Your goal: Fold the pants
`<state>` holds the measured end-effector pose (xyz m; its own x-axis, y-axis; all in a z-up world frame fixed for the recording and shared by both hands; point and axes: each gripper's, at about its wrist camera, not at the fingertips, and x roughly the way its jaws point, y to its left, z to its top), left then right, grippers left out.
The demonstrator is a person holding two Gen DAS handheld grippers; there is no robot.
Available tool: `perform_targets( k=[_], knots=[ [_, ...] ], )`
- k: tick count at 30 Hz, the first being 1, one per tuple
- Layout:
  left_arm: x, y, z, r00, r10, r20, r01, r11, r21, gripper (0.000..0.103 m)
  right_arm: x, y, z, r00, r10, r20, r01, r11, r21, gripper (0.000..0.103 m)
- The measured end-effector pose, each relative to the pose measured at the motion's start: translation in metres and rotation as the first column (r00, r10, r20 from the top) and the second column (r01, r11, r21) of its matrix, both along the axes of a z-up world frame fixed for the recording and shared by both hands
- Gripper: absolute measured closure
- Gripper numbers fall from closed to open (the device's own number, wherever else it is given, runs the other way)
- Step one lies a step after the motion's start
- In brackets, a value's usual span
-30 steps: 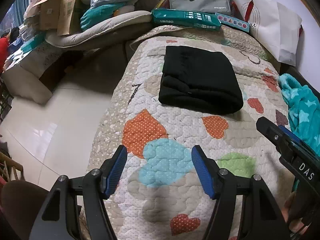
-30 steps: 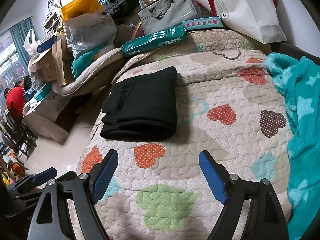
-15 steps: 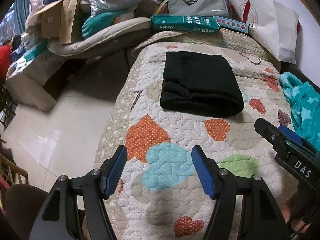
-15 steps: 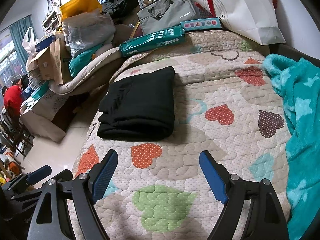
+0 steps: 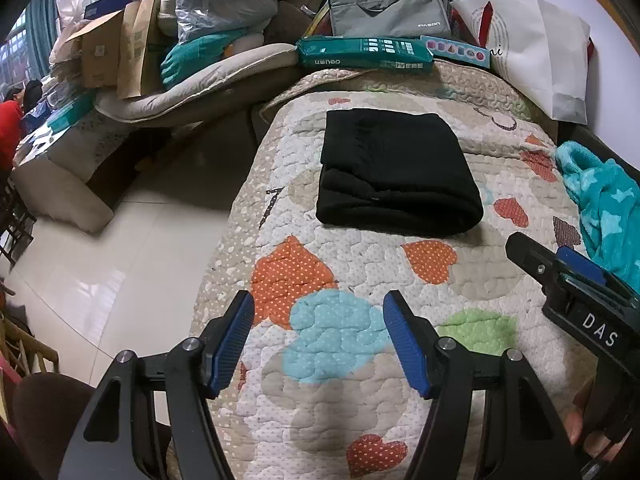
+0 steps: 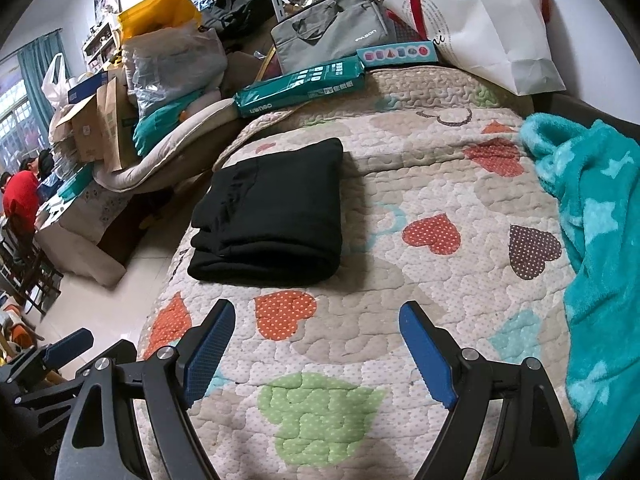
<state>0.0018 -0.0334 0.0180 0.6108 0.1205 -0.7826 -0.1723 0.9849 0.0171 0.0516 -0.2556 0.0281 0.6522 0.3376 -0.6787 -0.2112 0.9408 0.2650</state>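
Black pants (image 5: 394, 172) lie folded into a thick rectangle on the heart-patterned quilt (image 5: 360, 280), also seen in the right wrist view as the pants (image 6: 272, 216) left of centre on the quilt (image 6: 400, 208). My left gripper (image 5: 320, 334) hovers open over the quilt's near end, short of the pants, nothing between its blue pads. My right gripper (image 6: 318, 344) stands open too, wide, above the quilt in front of the pants. It shows from the side at the right edge of the left wrist view, as the right gripper (image 5: 560, 272).
A teal star blanket (image 6: 592, 248) lies along the quilt's right side. Green boxes (image 5: 364, 54), a grey bag (image 5: 388, 10) and a white paper bag (image 5: 536, 52) crowd the far end. Tiled floor (image 5: 120, 248) drops off to the left, with piled boxes and cushions beyond. A person in red (image 6: 22, 196) sits far left.
The left wrist view has tipped slightly, so the pants sit a little lower in the frame. Both grippers stay open and in place; the pants have not moved.
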Motion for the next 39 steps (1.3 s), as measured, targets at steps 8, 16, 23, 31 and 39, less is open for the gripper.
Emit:
perform_targets(
  k=[8, 16, 23, 31, 39],
  knots=[
    [0.003, 0.001, -0.006, 1.000, 0.002, -0.019, -0.002, 1.000, -0.015, 0.037, 0.000, 0.000, -0.001, 1.000, -0.003, -0.003, 0.003, 1.000, -0.001, 0.014],
    [-0.014, 0.009, 0.019, 0.980, 0.049, 0.192, -0.052, 0.999, 0.013, 0.014, 0.002, -0.001, -0.004, 1.000, -0.008, -0.001, 0.008, 1.000, -0.002, 0.014],
    [-0.017, 0.025, 0.052, 0.919, 0.172, 0.356, -0.175, 0.984, -0.024, 0.000, -0.004, 0.004, 0.005, 0.999, 0.001, 0.052, 0.000, 1.000, -0.023, 0.014],
    [0.006, 0.036, 0.009, 0.987, 0.130, 0.096, -0.121, 0.988, -0.095, 0.000, -0.010, 0.017, 0.006, 0.997, 0.045, 0.069, -0.040, 0.997, -0.072, 0.012],
    [0.006, 0.029, -0.004, 0.997, 0.073, 0.026, -0.069, 0.990, -0.121, 0.000, -0.012, 0.016, 0.005, 0.999, 0.041, 0.035, -0.038, 0.996, -0.076, 0.011]
  ],
)
